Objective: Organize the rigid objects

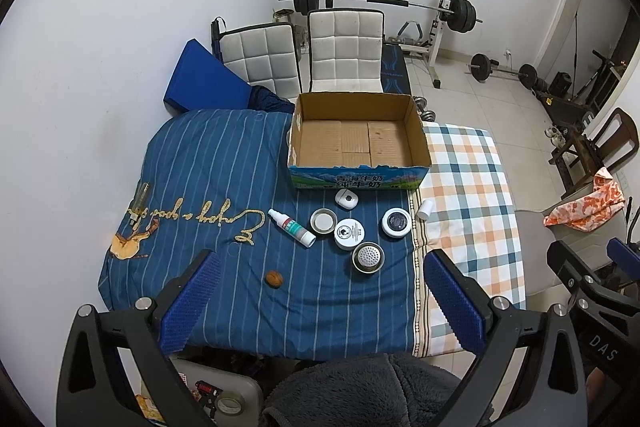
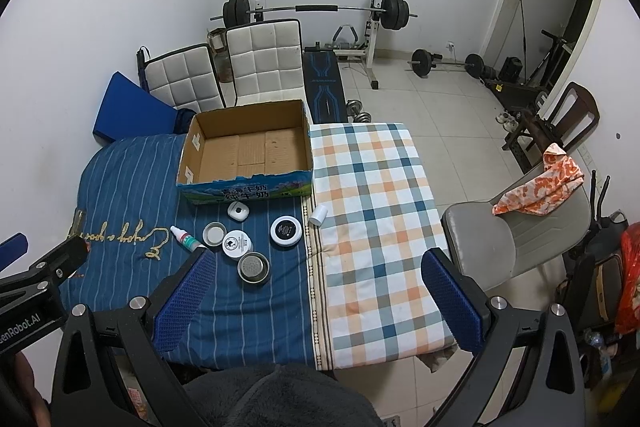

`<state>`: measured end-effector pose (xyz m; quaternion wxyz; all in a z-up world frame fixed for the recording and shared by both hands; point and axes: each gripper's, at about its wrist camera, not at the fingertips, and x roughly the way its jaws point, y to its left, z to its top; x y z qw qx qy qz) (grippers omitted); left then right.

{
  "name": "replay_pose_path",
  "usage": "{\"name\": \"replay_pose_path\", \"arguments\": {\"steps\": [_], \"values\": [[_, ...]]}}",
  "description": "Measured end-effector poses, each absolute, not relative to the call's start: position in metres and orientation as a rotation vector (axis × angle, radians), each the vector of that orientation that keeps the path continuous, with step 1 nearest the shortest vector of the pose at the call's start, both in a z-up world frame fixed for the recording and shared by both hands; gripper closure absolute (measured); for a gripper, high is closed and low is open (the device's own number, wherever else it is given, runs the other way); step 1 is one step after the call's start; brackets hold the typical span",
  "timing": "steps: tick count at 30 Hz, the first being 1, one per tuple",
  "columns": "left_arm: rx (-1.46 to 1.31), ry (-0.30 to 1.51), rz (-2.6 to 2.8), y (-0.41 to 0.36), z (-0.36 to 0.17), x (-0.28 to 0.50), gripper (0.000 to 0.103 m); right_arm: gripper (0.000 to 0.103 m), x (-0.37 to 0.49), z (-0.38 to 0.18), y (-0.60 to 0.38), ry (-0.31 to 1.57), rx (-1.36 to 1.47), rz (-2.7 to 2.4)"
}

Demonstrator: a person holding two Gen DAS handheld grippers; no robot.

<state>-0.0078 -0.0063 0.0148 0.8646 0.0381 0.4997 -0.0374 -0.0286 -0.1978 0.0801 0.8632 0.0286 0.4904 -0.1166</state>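
An open cardboard box (image 1: 358, 141) (image 2: 248, 151) with nothing in it sits at the far side of the blue striped cloth. In front of it lie a white dropper bottle (image 1: 291, 227) (image 2: 186, 238), a metal lid (image 1: 323, 220) (image 2: 214, 232), a white jar (image 1: 349, 233) (image 2: 237, 245), a black-topped tin (image 1: 396, 221) (image 2: 285, 230), a metal strainer cup (image 1: 368, 257) (image 2: 253, 267), a small white case (image 1: 345, 199) (image 2: 238, 211), a white cap (image 1: 425, 208) (image 2: 319, 215) and a walnut (image 1: 275, 279). My left gripper (image 1: 320, 293) and right gripper (image 2: 318, 291) hover open above the near edge, holding nothing.
A checked cloth (image 2: 376, 211) covers the table's right half. A glass bottle (image 1: 141, 201) lies at the far left. Two white chairs (image 1: 344, 51) and a blue cushion (image 1: 206, 79) stand behind the box. A grey chair (image 2: 516, 227) with an orange cloth stands right. Barbell rack at the back wall.
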Motion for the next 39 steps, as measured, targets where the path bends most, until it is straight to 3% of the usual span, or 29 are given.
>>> {"name": "replay_pose_path", "arguments": {"steps": [39], "values": [[0.072,1.038,-0.080,-0.001,0.015,-0.012,0.000,0.000,-0.034,0.091,-0.200,1.019,0.059,-0.244]]}}
